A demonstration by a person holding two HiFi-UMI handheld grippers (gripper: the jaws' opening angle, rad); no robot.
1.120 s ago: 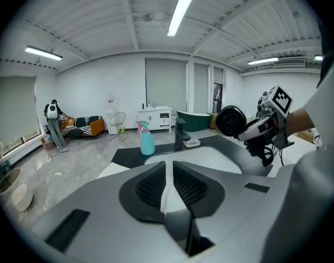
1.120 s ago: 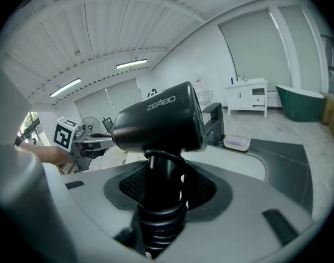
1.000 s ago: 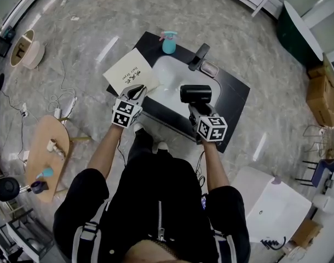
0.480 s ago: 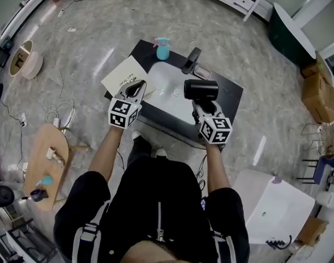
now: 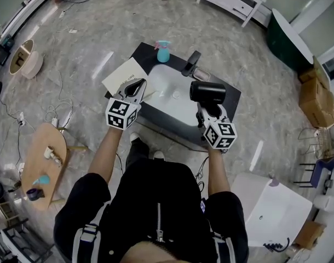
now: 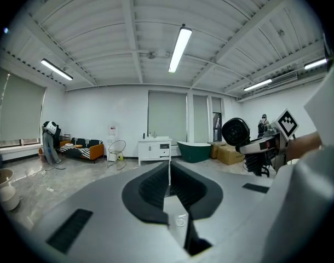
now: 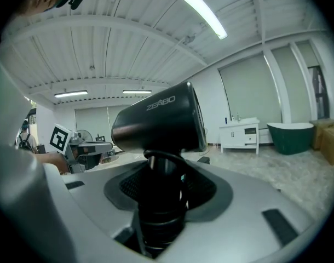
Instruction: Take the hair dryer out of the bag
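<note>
Jaws of the right gripper (image 7: pixel 161 182) pinch the round, ribbed handle of the hair dryer (image 7: pixel 156 124), a matte black plastic piece with a stubby cylindrical barrel and pale lettering along its side. The handle stands upright between the dark, textured pads, and the barrel lies crosswise above them. From the head view the hair dryer (image 5: pixel 207 92) is up in the air over the right part of a black counter (image 5: pixel 230 100), clear of the bag (image 5: pixel 125 76) and well to its right.

That bag is a flat, cream paper square with a line of dark print (too small to read). It lies on the counter's left corner with one edge past the rim. Set into the counter is a glossy white basin (image 5: pixel 170 92) with rounded corners. Behind it stands a small turquoise spray bottle (image 5: pixel 163 51).

The left gripper (image 5: pixel 137 87) shows over the bag's near corner; whether it touches the paper I cannot tell. Its own view shows the smooth grey jaws pressed together along a thin seam, with nothing between them, the left gripper (image 6: pixel 168 171) facing the open room. The floor (image 5: pixel 90 32) below is polished grey stone with pale veining.
</note>
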